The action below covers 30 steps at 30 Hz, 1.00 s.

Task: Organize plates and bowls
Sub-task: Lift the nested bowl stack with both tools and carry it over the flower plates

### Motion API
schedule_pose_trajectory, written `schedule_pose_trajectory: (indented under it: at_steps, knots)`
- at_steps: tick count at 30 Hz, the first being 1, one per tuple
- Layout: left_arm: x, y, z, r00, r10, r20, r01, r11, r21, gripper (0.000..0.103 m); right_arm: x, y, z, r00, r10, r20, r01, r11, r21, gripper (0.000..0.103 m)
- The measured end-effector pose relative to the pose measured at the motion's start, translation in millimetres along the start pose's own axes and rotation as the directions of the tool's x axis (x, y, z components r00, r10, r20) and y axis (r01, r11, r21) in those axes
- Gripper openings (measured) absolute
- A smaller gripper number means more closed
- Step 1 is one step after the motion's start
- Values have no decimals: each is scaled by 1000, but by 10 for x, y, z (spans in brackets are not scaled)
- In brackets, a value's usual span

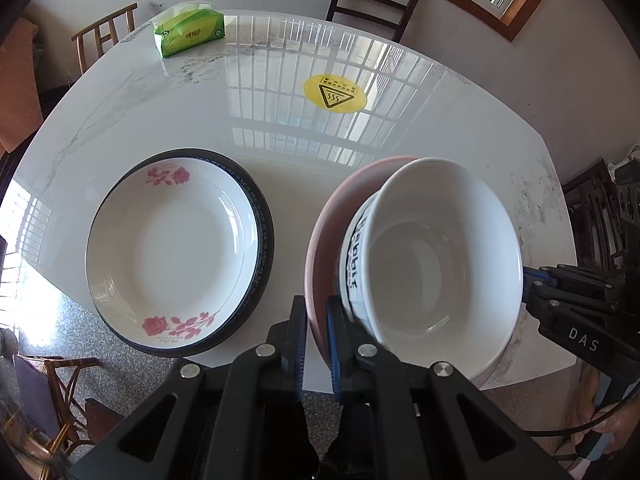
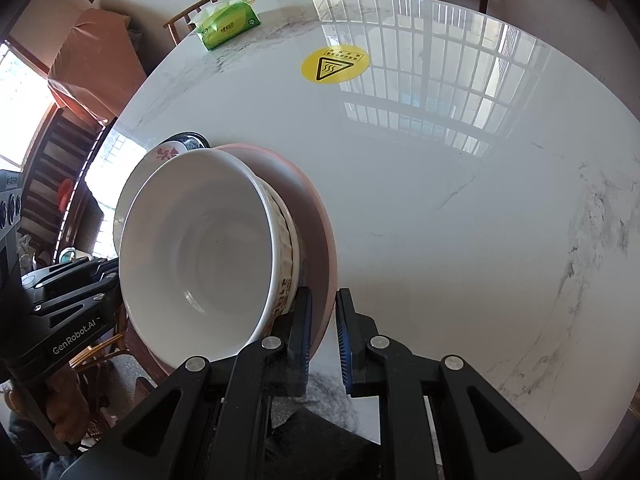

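A pink plate (image 1: 320, 240) carries a white bowl (image 1: 432, 248) with black lettering on its side. My left gripper (image 1: 316, 332) is shut on the pink plate's left rim. My right gripper (image 2: 322, 320) straddles the plate's right rim (image 2: 324, 240), with a small gap at its right finger; it also shows in the left wrist view (image 1: 532, 292). The bowl (image 2: 200, 248) fills the left of the right wrist view. To the left, a white rose-patterned plate (image 1: 172, 252) lies stacked on a dark-rimmed plate (image 1: 266, 240) on the table.
The white marble table (image 1: 280, 120) bears a yellow warning sticker (image 1: 334, 94) in the middle and a green tissue pack (image 1: 190, 34) at the far left. Wooden chairs (image 1: 372, 0) stand around the table. The near table edge runs just below the plates.
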<state>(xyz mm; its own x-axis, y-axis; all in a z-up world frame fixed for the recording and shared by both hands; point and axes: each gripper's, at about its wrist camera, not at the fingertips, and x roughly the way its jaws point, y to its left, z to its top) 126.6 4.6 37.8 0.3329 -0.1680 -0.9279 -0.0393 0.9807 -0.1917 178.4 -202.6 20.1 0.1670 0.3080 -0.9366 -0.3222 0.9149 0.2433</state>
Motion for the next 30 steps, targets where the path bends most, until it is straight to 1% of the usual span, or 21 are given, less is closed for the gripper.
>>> schedule_pose_trajectory:
  at_steps: [4, 9, 15, 25, 30]
  knots:
    - [-185, 134, 34, 1000, 15, 27, -14, 1000, -15, 9, -102, 127, 86, 1000, 10, 18, -10, 1000, -24, 14]
    - [-370, 339, 71, 997, 49, 55, -47, 998, -42, 9, -177, 351, 195, 999, 21, 38, -19, 998, -65, 15]
    - [-539, 642, 100, 994, 77, 77, -70, 993, -90, 9, -155, 674, 349, 998, 47, 47, -41, 993, -112, 15]
    - [-634, 1123, 99, 990, 111, 88, -95, 982, -165, 7, 22, 1164, 575, 996, 85, 27, -79, 983, -163, 15]
    - [-624, 1301, 79, 990, 119, 79, -103, 978, -182, 7, 142, 1319, 636, 995, 96, 9, -93, 980, -176, 15]
